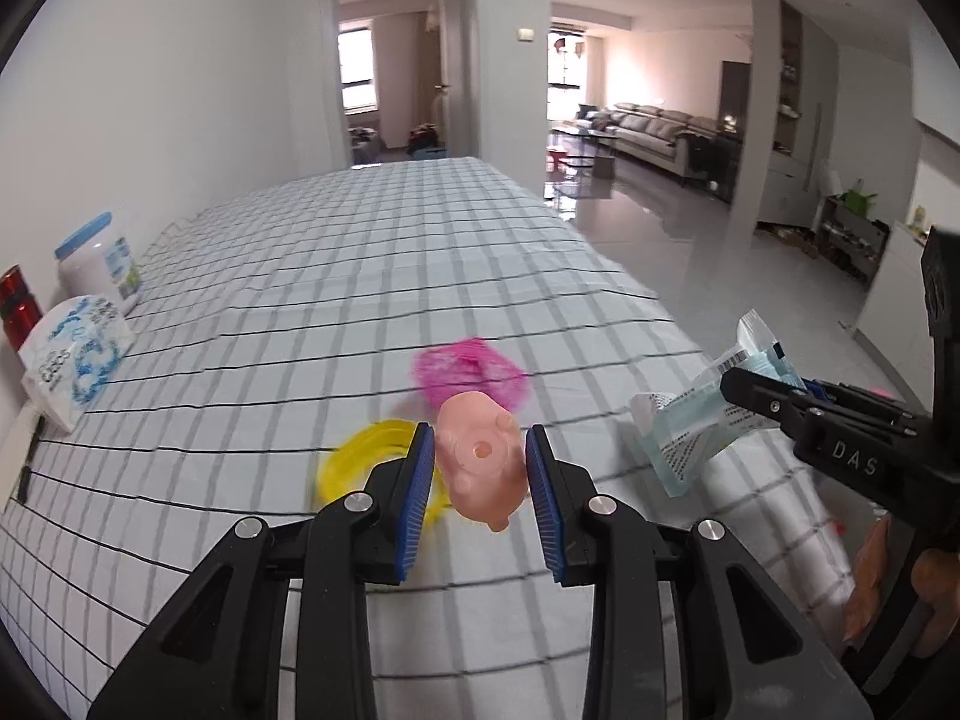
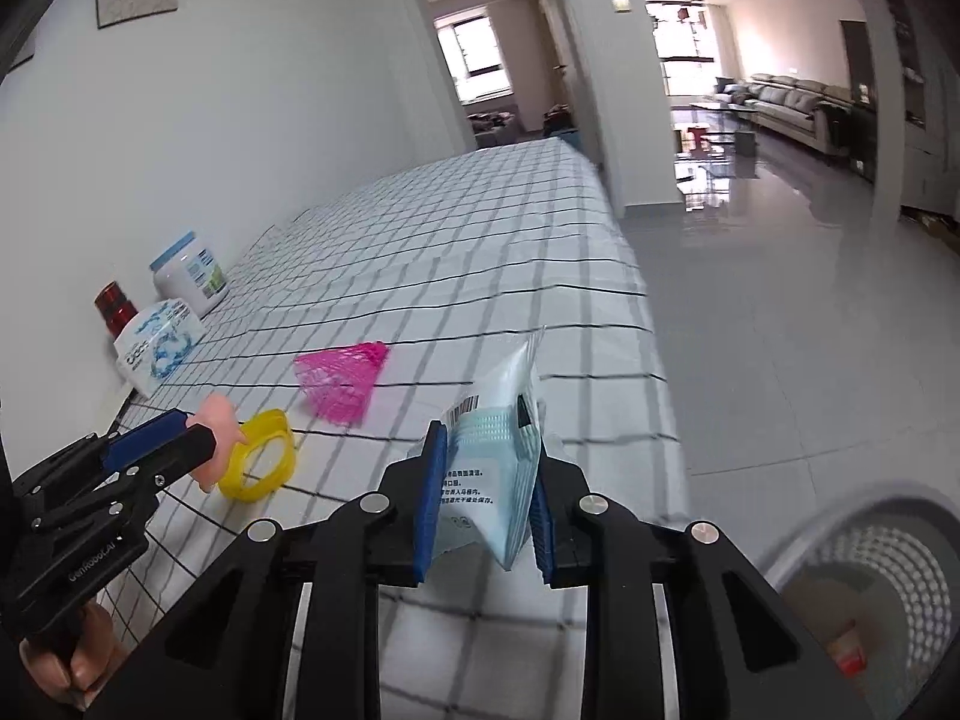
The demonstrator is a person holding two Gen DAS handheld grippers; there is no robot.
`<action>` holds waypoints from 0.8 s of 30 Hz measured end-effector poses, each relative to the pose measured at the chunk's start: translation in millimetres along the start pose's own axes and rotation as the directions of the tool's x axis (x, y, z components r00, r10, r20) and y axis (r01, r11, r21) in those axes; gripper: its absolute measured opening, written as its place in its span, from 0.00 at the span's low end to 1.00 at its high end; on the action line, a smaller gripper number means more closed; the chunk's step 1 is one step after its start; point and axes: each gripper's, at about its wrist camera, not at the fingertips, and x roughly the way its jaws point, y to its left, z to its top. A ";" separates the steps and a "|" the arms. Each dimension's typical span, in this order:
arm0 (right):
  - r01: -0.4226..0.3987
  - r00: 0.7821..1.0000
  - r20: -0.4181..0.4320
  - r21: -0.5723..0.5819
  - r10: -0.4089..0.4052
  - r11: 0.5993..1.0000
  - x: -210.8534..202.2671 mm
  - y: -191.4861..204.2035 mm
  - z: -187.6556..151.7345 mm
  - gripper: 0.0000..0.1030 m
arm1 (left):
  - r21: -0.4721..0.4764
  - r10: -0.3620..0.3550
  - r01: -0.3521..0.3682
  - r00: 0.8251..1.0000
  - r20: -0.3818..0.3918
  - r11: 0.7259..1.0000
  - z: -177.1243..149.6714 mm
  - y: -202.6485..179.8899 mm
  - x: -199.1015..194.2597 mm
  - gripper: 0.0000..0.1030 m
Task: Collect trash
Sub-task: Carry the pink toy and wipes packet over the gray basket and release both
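Your left gripper (image 1: 480, 483) has its blue-padded jaws set on either side of a soft pink rubber pig-shaped toy (image 1: 477, 459); the pads sit right at the toy's flanks, and from your right wrist view the same gripper (image 2: 201, 441) seems to have the toy (image 2: 219, 420) pinched at its tip, above the tablecloth. Just to the left of that gripper, under and behind the left pad, lies a yellow translucent plastic ring (image 1: 354, 468), blurred in the left view; in the right view the ring (image 2: 261, 462) stands tilted on edge on the cloth, touching or nearly touching the toy. A little farther out lies a crumpled magenta mesh net (image 1: 471, 372), beyond the toy and apart from the ring.

Your right gripper (image 2: 483, 501) is closed narrow on a pale blue sealed plastic packet with a barcode and printed text (image 2: 498, 450), which sticks up between the pads. In the left view that gripper (image 1: 774, 390) holds the packet (image 1: 702, 414) near the right edge of the table, to the right of the toy.

Everything sits on a white tablecloth with a black and grey grid (image 1: 360, 276). At the far left by the wall stand a white tub with a blue lid (image 1: 99, 264), a white and blue printed pouch (image 1: 75, 360) and a red can (image 1: 18, 306). Low at the right, on the grey tiled floor, you have a white perforated plastic basket (image 2: 888, 564), with something red and tan inside.
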 end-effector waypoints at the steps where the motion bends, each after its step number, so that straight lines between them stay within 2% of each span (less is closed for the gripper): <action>1: 0.024 1.000 0.009 0.007 -0.024 1.000 -9.0 -4.5 -5.6 0.24 | 0.005 -0.015 0.015 1.000 -0.001 1.000 -1.2 -8.3 -2.7 0.30; 10: 0.167 0.983 0.062 0.116 -0.175 0.979 -75.1 -59.7 -44.5 0.24 | 0.056 -0.155 0.156 0.988 -0.022 0.986 -9.5 -90.1 -11.0 0.30; 16: 0.300 0.944 0.070 0.221 -0.322 0.928 -121.0 -106.9 -76.1 0.24 | 0.099 -0.258 0.261 0.965 -0.039 0.960 -12.4 -148.3 -14.1 0.30; 24: 0.389 0.908 0.047 0.272 -0.416 0.880 -146.7 -142.5 -98.6 0.24 | 0.173 -0.352 0.362 0.932 -0.090 0.916 -21.8 -218.4 -8.2 0.30</action>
